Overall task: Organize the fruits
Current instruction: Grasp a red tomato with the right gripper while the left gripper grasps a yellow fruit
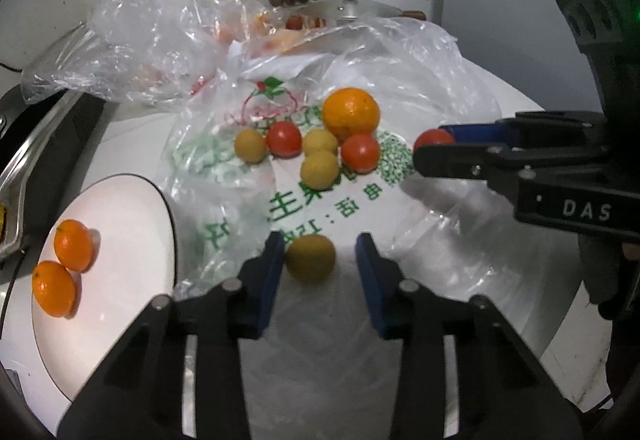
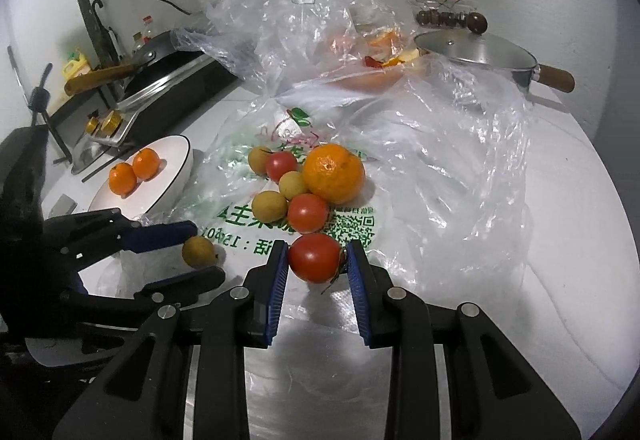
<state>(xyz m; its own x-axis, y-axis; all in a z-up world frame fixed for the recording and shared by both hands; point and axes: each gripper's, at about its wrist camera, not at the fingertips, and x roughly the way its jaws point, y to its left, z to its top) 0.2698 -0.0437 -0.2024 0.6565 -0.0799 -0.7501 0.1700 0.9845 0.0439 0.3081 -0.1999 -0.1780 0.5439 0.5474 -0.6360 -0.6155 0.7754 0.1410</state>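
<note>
Between the left gripper's [image 1: 318,260] blue pads sits a yellow-brown longan [image 1: 311,257], one pad touching it, a gap on the other side — not yet clamped. Right gripper [image 2: 317,260] is clamped on a red tomato [image 2: 316,257]. Two small oranges [image 1: 64,266] already lie on the white plate [image 1: 128,224]; a large orange [image 1: 351,112], two tomatoes and three longans remain on the printed plastic bag [image 1: 280,200] — early, I judge.

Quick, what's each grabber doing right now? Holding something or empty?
Left gripper: open, jaws around a small yellow-brown fruit without clamping it.
Right gripper: shut on a red tomato.
</note>
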